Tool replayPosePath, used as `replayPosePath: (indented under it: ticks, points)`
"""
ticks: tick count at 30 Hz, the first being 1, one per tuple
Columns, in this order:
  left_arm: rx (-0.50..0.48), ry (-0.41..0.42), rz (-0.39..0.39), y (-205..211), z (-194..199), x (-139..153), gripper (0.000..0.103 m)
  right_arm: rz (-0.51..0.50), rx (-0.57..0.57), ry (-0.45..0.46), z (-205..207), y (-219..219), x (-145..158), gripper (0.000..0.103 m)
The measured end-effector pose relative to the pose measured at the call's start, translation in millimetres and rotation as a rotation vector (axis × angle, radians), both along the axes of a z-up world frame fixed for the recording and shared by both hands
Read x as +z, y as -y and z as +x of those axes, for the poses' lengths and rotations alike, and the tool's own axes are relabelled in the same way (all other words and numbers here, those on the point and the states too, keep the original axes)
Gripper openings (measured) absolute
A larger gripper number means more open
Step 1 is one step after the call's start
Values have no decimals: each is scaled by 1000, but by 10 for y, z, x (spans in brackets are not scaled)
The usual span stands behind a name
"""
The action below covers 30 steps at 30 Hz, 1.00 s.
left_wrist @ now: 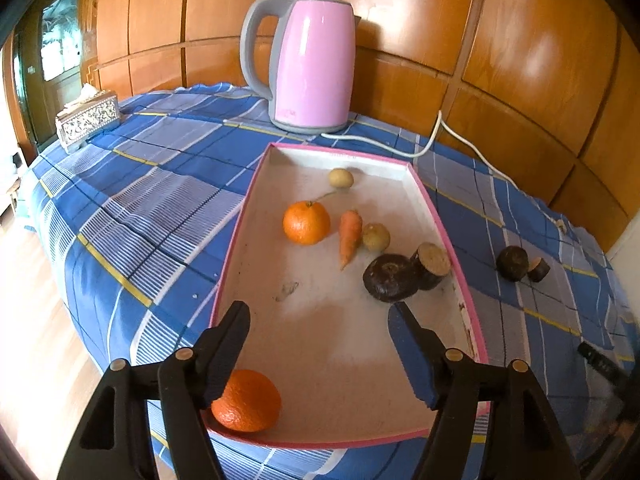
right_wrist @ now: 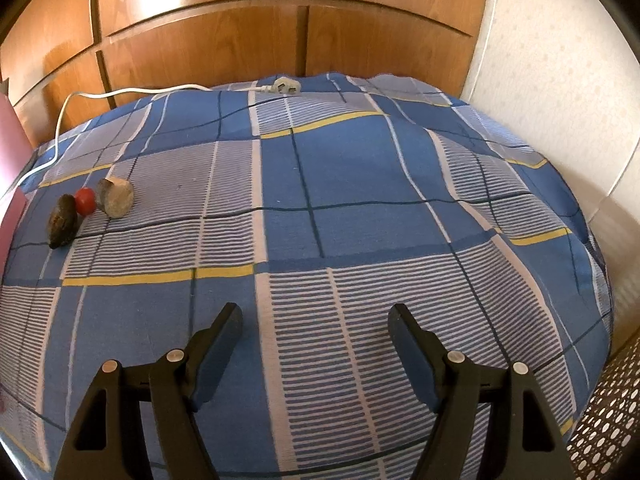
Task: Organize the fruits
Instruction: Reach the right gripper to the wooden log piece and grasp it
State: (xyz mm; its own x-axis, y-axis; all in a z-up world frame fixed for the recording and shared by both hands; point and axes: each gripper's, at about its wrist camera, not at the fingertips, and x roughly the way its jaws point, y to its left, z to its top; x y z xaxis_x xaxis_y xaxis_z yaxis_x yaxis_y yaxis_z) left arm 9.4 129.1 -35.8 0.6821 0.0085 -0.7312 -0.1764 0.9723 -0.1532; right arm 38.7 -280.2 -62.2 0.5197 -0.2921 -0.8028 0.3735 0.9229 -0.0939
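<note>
Glossy wooden wall panels [left_wrist: 400, 20] rise beyond the fingers, catching bright patches of daylight. Ahead of the fingers a blue checked cloth [right_wrist: 340, 168] with white and yellow stripes covers the bench. Far left of the left fingers stands a dark glazed door [left_wrist: 56, 48], with pale wooden floor [left_wrist: 36, 320] below. Right of the right fingers runs a pale dotted wall [right_wrist: 560, 40].
</note>
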Motion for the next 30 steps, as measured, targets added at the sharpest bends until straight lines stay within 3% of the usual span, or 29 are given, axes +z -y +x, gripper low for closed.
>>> replayPosePath:
  ticks: [4, 9, 18, 22, 26, 30]
  points:
    - [-9, 0, 1, 21, -2, -14, 72, 40, 63, 5, 63, -112, 79, 63]
    - [-9, 3, -4, 12, -5, -21, 73, 97, 202, 18, 241, -386, 221, 42]
    - [-13, 1, -9, 0, -5, -41, 75, 174, 377, 53, 727, -909, 516, 40]
    - [-13, -4, -16, -12, 0, -63, 75, 201, 325, 63, 924, -882, 592, 40]
    - [-8, -11, -24, -28, 8, -95, 75, 311, 187, 58, 1078, -584, 558, 40]
    - [-11, -17, -22, -19, 18, -112, 75, 371, 158, 45, 1184, -531, 508, 43]
